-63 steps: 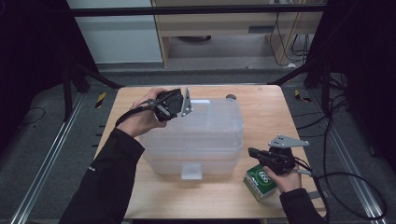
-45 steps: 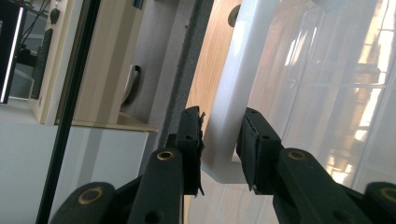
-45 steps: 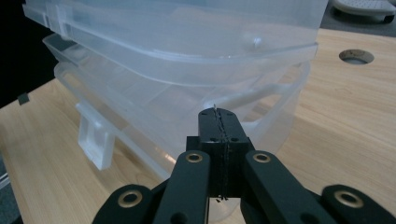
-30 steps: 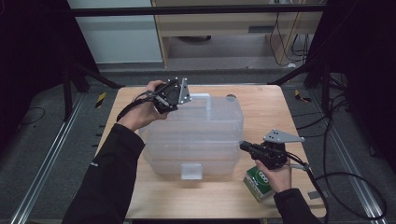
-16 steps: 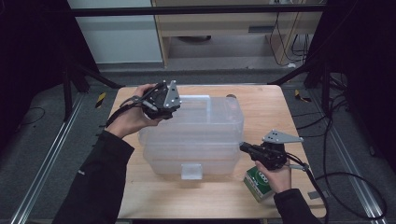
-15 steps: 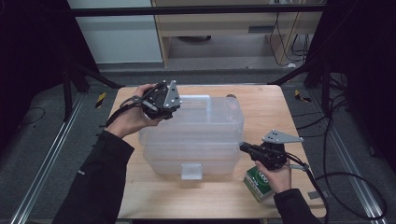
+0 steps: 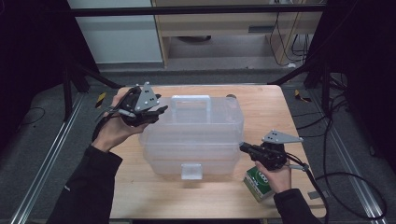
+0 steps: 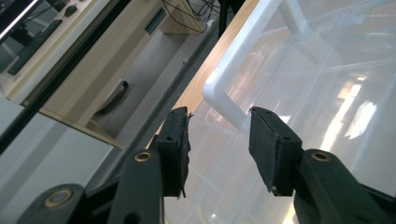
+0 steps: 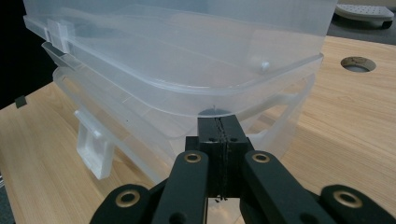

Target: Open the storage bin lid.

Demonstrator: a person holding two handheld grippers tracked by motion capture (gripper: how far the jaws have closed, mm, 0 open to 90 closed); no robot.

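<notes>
A clear plastic storage box (image 7: 196, 135) with a lid and a white handle (image 7: 189, 99) stands in the middle of the wooden table (image 7: 140, 186). My left gripper (image 7: 162, 111) hovers at the lid's back left corner. Its jaws have just been closing and stand apart with nothing between the pads. In the left gripper view (image 8: 219, 126) the handle's corner (image 8: 238, 60) lies just beyond the tips. My right gripper (image 7: 243, 147) is shut and empty. Its tip (image 9: 218, 122) rests against the box's right rim under the lid edge.
A small green carton (image 7: 259, 183) stands under my right hand near the table's front right corner. The box's front latch (image 7: 191, 171) hangs down at the front. A round hole (image 9: 357, 63) is in the tabletop behind the box.
My left hand has carried its gripper leftward, from over the lid to its left edge. The right gripper first crept in to the box's rim and has since stayed still.
</notes>
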